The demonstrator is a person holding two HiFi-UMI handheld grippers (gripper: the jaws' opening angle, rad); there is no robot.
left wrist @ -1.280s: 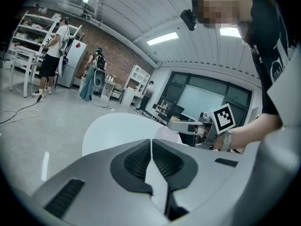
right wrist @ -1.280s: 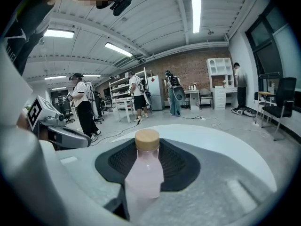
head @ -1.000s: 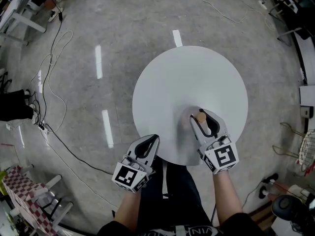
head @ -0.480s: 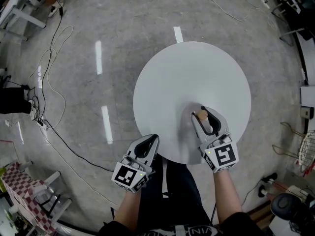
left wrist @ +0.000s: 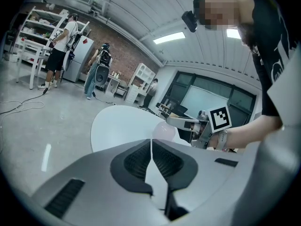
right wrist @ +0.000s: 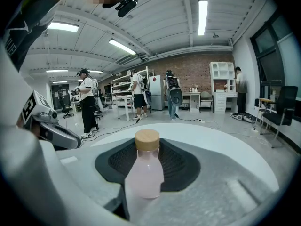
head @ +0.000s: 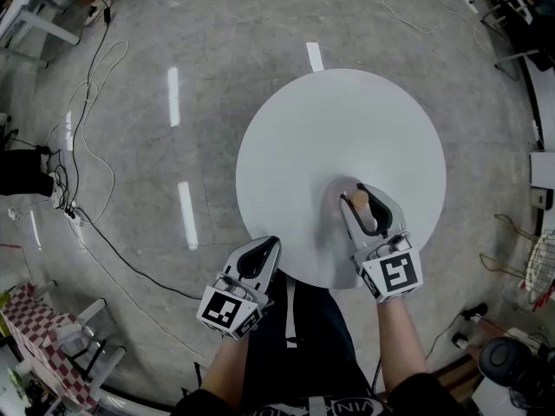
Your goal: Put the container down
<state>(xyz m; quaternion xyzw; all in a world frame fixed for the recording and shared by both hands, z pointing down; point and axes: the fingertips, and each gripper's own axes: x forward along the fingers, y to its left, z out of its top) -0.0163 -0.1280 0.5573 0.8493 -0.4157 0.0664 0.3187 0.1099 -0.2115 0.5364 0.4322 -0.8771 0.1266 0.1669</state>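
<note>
Right gripper [head: 358,196]: clenched on the container [right wrist: 144,173] — the dark pads press against the bottle's two sides.
Container: a pale pink bottle with a wooden cap [right wrist: 147,140]. You hold it upright between the right jaws.
Container location: over the near right part of the round white table [head: 329,120], inside the rim. No view lets you tell whether its base touches the tabletop.
Left gripper [left wrist: 151,144]: jaws closed together, with nothing between them.
Left gripper location: at the table's near edge, on your left of the right gripper and well apart from the container.
Your arms: both forearms reach forward from the bottom of the head view — one behind each marker cube.
Surroundings: grey floor [head: 130,76] around the table. Several people [right wrist: 88,105] stand near shelves in the background of the right gripper view.
</note>
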